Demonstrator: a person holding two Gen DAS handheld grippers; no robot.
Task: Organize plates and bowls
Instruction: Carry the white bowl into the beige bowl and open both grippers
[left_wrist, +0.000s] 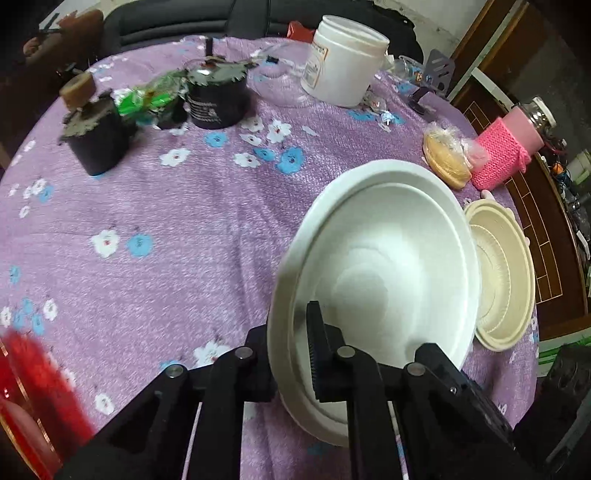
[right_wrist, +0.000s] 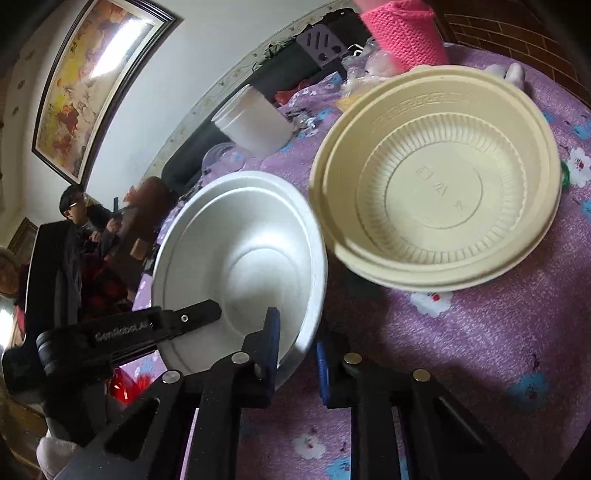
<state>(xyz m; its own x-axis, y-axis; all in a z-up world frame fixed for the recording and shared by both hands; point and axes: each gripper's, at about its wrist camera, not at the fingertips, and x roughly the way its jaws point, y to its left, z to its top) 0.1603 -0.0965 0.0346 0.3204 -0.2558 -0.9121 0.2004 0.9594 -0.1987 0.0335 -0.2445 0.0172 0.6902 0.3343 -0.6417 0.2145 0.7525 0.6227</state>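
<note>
Both my grippers, left gripper (left_wrist: 291, 354) and right gripper (right_wrist: 295, 350), are pinching the white bowl's (left_wrist: 388, 266) rim, clamped tight, over the purple flowery tablecloth (left_wrist: 166, 229); cream bowl (right_wrist: 436, 177) is sitting right.

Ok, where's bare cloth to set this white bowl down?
Widest free patch: purple cloth left of the white bowl, nearer than the black tins. Crowded at the far edge around the white jar and on the right by the cream bowls.

White tub (left_wrist: 345, 61) & 2 black jars (left_wrist: 216, 98) on purple floral cloth (left_wrist: 147, 206); pink knit sleeve (left_wrist: 502, 151) at edge
</note>
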